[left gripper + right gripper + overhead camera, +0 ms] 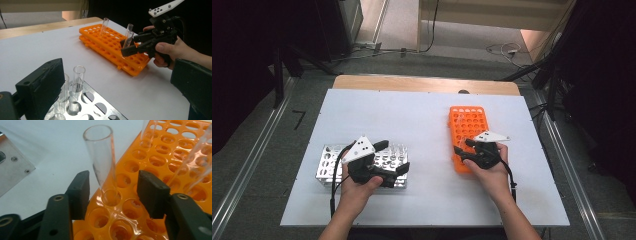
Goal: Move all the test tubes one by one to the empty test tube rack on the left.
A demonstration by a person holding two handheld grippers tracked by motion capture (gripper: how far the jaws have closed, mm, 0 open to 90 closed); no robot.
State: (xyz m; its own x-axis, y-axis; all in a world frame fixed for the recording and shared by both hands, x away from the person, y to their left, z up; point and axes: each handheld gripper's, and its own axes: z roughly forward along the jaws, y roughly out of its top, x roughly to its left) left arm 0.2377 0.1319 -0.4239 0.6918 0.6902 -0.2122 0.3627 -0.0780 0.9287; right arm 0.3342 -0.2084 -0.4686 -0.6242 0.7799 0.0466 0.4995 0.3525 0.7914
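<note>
Our right gripper [460, 150] stood over the near end of the orange rack [468, 120], its jaws half open on both sides of a clear test tube [102, 162]. We saw a gap between each pad and the glass, so nothing was gripped. This tube stood tilted in a hole of the orange rack, and two more tubes stood farther back. Our left gripper [399, 167] rested over the metal rack [328, 162], which also carried tubes; its jaws were wide apart and held nothing. Both racks lay on a white board [422, 115] upon a wooden table [422, 84], with grey floor and cables behind.
</note>
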